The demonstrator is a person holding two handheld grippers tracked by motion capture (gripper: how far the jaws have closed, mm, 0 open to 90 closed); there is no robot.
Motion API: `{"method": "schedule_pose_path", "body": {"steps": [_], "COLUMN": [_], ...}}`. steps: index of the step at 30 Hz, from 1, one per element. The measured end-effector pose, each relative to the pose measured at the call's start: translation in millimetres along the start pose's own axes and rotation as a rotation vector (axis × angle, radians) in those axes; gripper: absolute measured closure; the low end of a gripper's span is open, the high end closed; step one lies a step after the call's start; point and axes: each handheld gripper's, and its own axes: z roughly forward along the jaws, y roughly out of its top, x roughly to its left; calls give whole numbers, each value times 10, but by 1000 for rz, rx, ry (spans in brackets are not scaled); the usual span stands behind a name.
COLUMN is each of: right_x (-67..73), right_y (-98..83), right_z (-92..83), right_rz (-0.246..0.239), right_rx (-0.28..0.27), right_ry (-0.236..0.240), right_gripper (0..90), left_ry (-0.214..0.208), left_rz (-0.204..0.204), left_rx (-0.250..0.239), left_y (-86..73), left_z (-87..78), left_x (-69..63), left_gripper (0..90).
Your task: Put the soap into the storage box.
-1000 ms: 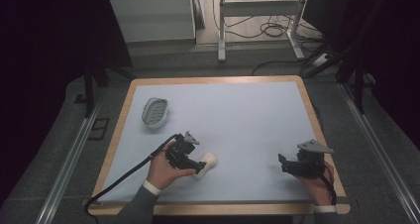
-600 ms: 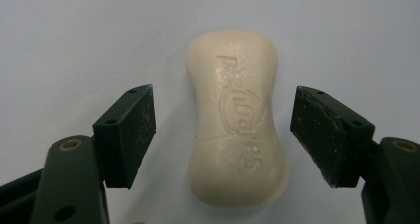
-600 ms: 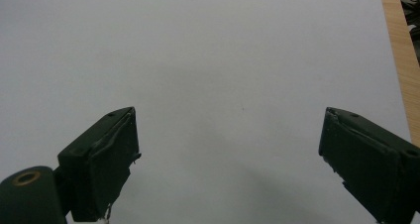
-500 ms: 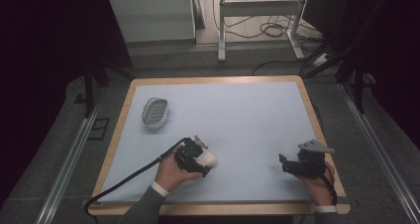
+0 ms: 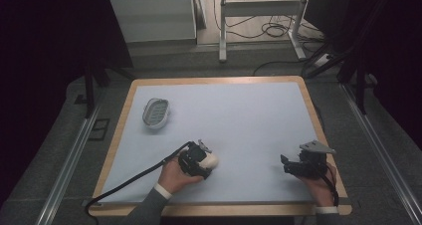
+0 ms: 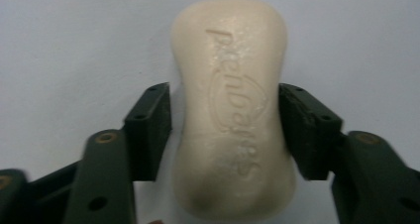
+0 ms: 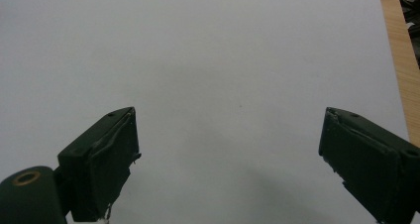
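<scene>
The left gripper (image 5: 205, 161) is low on the mat (image 5: 239, 115), near the front edge, in the person's left hand (image 5: 174, 176). Its two black jaws stand on both sides of the soap (image 6: 233, 110), at its narrow waist; the right jaw seems to touch it, the left one is very close, and I cannot tell if they press. The soap is a cream bar, smooth and waxy, with rounded ends and letters pressed into its top. It lies flat on the pale matte mat. The right gripper (image 5: 287, 164) is well apart at the right, jaws wide open with nothing between them. Farther back on the left lies an oval dish (image 5: 156, 113), white with a ribbed inside. The table (image 5: 306, 93) has a wooden border.
</scene>
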Motion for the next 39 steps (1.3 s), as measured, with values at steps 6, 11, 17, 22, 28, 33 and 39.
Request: {"method": "schedule_pose_path", "body": {"steps": [6,11,17,22,28,33,39], "right_x": [10,-6,-26,-23,-28,-36,-42], "right_y": [3,3,2,4,-2,-9,-7], "right_z": [1,-12,-20,-23,-19,-13,-19], "right_rz": [-4,5,6,7,11,10,21], "right_rx": [3,-1,-4,-5,-2,-1,-3], "right_ry": [1,-3,-10,-8,-11,-12,-20], "right_gripper": [83,83,83,83,83,83,83], "left_ry": [-10,-21,-23,-19,-26,-20,-21], "left_rz": [5,5,9,9,9,6,1], "left_rx": [0,-16,-28,-37,-47,-51,-55], "left_y": [3,3,17,20,36,43,51], "left_z": [-3,-29,-107,-159,-218,-256,-289], "left_x": [10,29,78,110,171,211,252], "left_gripper": [465,492,493,493,493,493,493]}}
